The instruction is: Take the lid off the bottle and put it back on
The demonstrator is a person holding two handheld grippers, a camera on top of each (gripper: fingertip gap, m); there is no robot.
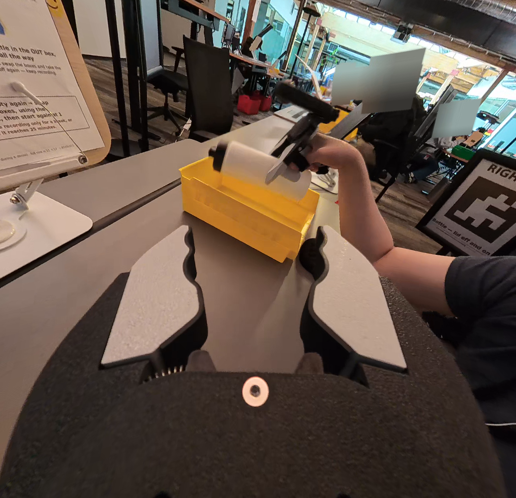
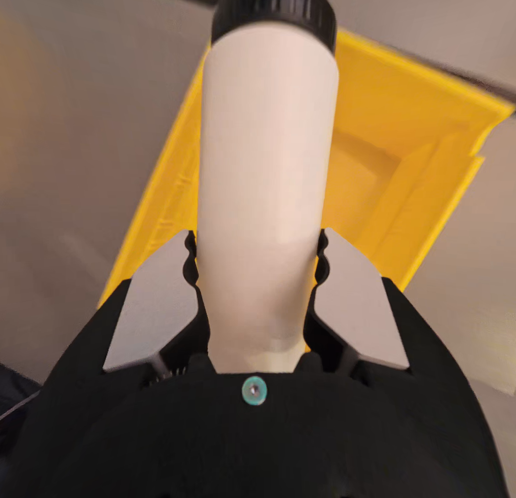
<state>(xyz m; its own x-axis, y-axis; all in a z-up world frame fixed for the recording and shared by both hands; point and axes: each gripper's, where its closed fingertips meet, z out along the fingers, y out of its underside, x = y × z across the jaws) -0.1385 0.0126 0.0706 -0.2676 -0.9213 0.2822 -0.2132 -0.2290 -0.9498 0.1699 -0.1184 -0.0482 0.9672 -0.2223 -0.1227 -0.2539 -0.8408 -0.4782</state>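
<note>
Right gripper [image 2: 257, 258] clamped on lower body of white bottle [image 2: 265, 163], centre of right wrist view, black lid [image 2: 273, 12] at top of frame, seemingly screwed on. Bottle held tilted above yellow bin [image 2: 391, 155], clear of grey table [image 1: 83, 275]. In left wrist view, bottle at centre frame, lid pointing left. Left gripper [image 1: 255, 257] spread and empty, low in frame, near the bin's front corner. Likely step: presenting bottle for uncapping. Next move probably calls for left gripper closing around lid and twisting.
</note>
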